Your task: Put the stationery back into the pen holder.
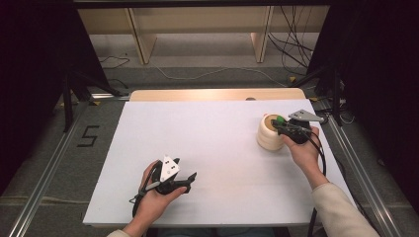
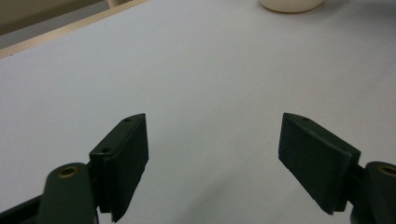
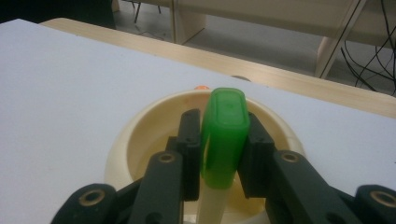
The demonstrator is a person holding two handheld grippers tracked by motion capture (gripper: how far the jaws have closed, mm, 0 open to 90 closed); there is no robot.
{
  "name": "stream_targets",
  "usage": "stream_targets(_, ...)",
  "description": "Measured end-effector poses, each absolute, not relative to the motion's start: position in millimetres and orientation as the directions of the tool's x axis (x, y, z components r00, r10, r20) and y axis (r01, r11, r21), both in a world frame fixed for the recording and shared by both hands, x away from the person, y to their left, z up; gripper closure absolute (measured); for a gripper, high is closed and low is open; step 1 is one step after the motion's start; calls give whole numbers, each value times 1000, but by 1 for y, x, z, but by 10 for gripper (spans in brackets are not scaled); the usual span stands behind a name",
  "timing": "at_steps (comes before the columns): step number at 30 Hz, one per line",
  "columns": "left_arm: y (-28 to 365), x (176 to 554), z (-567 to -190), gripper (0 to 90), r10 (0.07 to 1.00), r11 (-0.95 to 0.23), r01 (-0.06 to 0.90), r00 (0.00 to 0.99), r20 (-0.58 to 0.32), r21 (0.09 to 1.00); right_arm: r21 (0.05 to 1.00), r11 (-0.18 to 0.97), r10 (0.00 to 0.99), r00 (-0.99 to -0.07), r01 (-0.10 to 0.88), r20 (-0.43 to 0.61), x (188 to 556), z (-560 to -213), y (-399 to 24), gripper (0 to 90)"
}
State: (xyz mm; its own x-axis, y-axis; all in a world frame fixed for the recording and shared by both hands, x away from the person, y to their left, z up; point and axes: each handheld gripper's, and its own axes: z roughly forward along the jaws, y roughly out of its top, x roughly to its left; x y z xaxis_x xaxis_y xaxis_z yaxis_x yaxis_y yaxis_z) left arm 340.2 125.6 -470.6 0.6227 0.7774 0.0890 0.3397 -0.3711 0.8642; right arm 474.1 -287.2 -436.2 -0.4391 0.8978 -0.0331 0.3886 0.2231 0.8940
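A cream ribbed pot [image 1: 268, 134] stands at the right of the white table top [image 1: 212, 143]. My right gripper [image 1: 283, 125] hovers over its mouth, shut on a green-capped stick [image 1: 280, 119]. In the right gripper view the green cap [image 3: 225, 126] sits pinched between the two jaws of the right gripper [image 3: 223, 122], its pale cream shaft pointing down into the pot [image 3: 135, 135]. Held in a hand near the front left edge, my left gripper [image 1: 189, 181] is open. The left gripper [image 2: 212, 163] has nothing but bare table between its jaws, and the pot's base [image 2: 290, 4] shows far ahead.
A wooden table edge [image 1: 217, 94] runs behind the white top. A small orange speck [image 3: 201, 87] lies just past the pot's far rim. Cables [image 1: 291, 49] and shelf legs sit on the floor beyond. Metal rails [image 1: 44, 182] flank both sides.
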Motion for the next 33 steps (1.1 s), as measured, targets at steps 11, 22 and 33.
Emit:
stream_targets(11,125,340,-471,243,777,-368,344,623,83,864,887,234,900,-434,398,-43,475,-438,-287,671)
stream_targets(22,125,339,-471,243,779,-367,343,622,84,865,909,194,918,-395,370,-35,464,-424,-288,372)
stream_targets(33,126,339,-470,243,780,-368,341,619,87,865,904,189,903,-430,384,-6,447,-415,-292,212)
